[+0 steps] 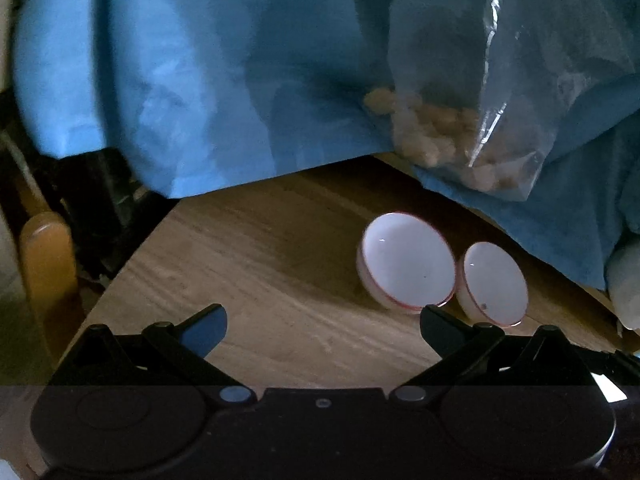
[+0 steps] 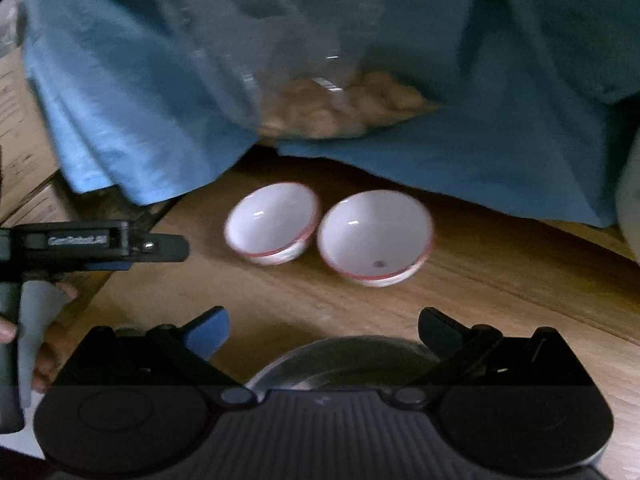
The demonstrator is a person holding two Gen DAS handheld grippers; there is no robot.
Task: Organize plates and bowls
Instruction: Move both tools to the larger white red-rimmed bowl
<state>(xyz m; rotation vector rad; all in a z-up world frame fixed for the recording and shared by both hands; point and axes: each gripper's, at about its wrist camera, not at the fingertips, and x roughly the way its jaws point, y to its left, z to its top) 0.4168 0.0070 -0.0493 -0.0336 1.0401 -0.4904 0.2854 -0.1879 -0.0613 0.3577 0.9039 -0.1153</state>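
Two small white bowls with red rims stand side by side on the wooden table (image 2: 500,264). In the right wrist view they are the left bowl (image 2: 274,222) and the right bowl (image 2: 374,236), a little beyond my right gripper (image 2: 324,332), which is open and holds nothing. A grey metal dish (image 2: 344,360) lies just under the right gripper, partly hidden by its body. In the left wrist view the same bowls (image 1: 406,260) (image 1: 494,284) sit to the right of my left gripper (image 1: 322,326), also open and empty, its right finger close to the nearer bowl.
A blue cloth (image 1: 200,80) hangs over the far side of the table, with a clear plastic bag of pale nuts (image 1: 452,136) on it. The left gripper's body (image 2: 96,242) and a hand (image 2: 44,320) show at the left of the right wrist view. Cardboard boxes (image 2: 20,152) stand at far left.
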